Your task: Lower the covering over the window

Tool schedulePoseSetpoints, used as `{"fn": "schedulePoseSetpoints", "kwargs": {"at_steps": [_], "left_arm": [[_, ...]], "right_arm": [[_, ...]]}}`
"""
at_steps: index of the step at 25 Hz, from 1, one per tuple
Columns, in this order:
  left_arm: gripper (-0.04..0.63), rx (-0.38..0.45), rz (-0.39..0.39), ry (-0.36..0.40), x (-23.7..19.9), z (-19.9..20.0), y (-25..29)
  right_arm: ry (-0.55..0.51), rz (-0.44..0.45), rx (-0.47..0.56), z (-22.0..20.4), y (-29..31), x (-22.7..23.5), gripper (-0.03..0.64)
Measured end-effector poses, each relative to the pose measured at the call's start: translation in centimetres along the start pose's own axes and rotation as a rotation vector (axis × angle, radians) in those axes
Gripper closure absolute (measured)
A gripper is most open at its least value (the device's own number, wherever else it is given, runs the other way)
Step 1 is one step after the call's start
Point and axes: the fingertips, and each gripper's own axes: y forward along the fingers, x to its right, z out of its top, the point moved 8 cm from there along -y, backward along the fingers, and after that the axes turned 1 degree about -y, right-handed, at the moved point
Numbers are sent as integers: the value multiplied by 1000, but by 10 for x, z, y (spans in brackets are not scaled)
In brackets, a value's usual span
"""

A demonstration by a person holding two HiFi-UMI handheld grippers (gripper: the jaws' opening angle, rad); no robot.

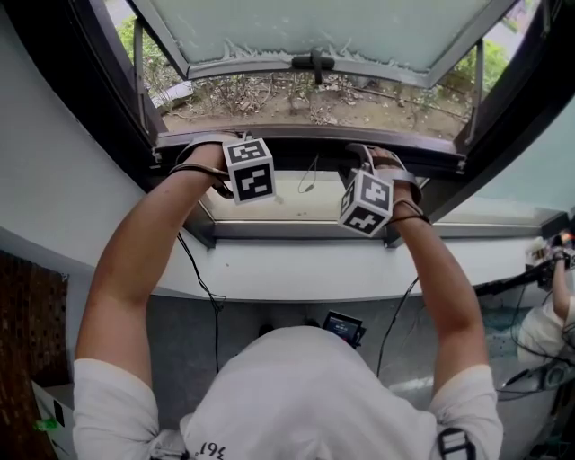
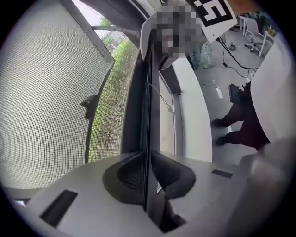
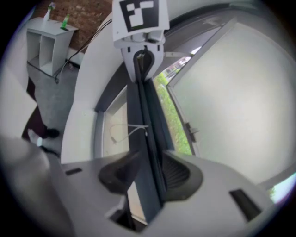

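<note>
Nearest to the head camera is the person's white shirt (image 1: pixel 305 395), at the lower middle of the frame, and both bare arms reach up from it to the window. In the centre of that frame the left gripper (image 2: pixel 149 175) and the right gripper (image 3: pixel 149 178) hold the same dark bottom rail (image 1: pixel 305 142) of the grey mesh screen (image 2: pixel 51 106).

The left jaws stand narrow and their ribbed pads press the thin rail from both sides. The right jaws stand a little wider. They also close on the rail, but the rail crosses them at a slant, so I judge this grip to be the weaker one.

The rail lies along the lower edge of the opening. Behind it the frosted glass sash (image 1: pixel 314 27) is pushed outward at the top of the frame, and the white sill (image 1: pixel 296 269) runs below. The mesh fills the left part of the left gripper view, so the covering seems to be almost fully down.

Some things could go wrong from here. If one hand pulls lower than the other, the rail may tilt and jam at the sides. If the slanted right grip slips, the screen may spring back up. A thin white cord (image 1: pixel 307 180) hangs just below the rail and could catch under it.
</note>
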Motion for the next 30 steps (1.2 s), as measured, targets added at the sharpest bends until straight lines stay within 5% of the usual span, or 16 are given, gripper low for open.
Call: {"fn": "schedulePoseSetpoints", "kwargs": {"at_steps": [2,5,10,16,18,20,25,30], "left_arm": [[537,-1,3,-2,0,0,0],[537,-3,5,-2,0,0,1],[537,-5,14,-1,1,0,2],[537,-5,21,-2,1,1,1],[537,-7,21,-3,1,1,2],[537,-8,20,-4,1,1,2],[537,-7,22,-3,1,0,2],[537,-9,21,-2,1,0,2]], "right_arm": [[127,-22,71,5,-10,-6,477],[356,67,160,13,-10,-40,477],[600,211,92,6,36,-82,477],[935,206,161,11,72,-63,480],[1003,175,180,11,75,-60,592],[991,165,231,19,70,-60,595],[760,180,334,41,39,-86,597],[704,139,425,47,12,-85,597]]}}
